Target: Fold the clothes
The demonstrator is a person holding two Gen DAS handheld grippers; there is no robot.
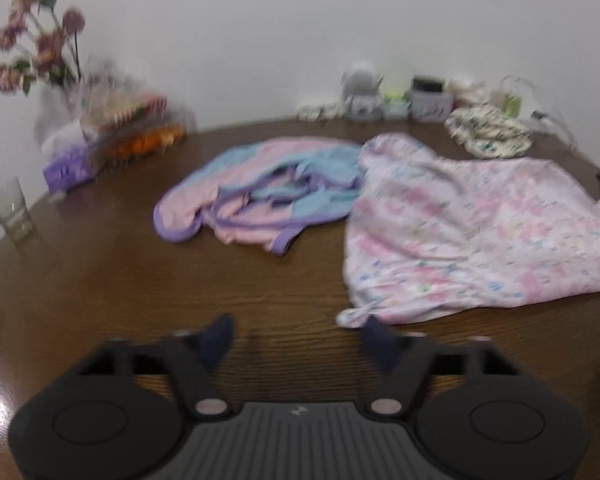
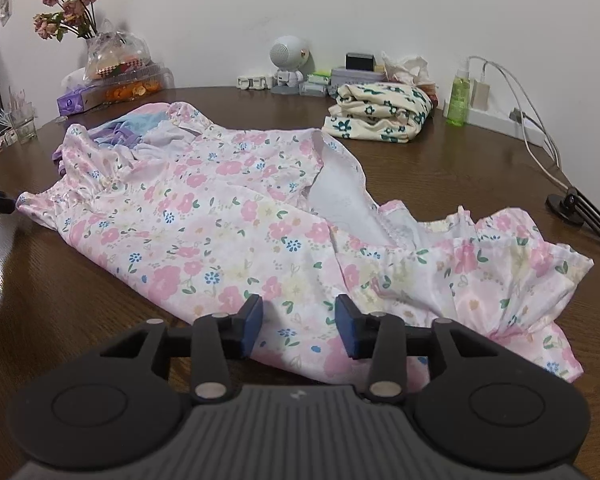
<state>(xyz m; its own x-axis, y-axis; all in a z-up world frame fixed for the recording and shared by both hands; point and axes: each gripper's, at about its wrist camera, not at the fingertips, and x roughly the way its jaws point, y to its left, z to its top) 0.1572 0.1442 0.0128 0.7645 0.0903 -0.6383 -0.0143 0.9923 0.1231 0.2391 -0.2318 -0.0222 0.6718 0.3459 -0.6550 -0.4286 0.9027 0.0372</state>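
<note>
A pink floral dress lies spread and rumpled across the brown table; it also shows in the left wrist view. A pink, blue and purple garment lies crumpled to its left, partly under the dress in the right wrist view. My left gripper is open and empty, just short of the dress's near corner. My right gripper is open, its fingers over the dress's near edge, gripping nothing.
A folded cream floral garment sits at the back right. Along the wall stand flowers, a purple tissue box, a fruit box, a small robot figure, a green spray bottle, cables and a glass. A black stand is at the right edge.
</note>
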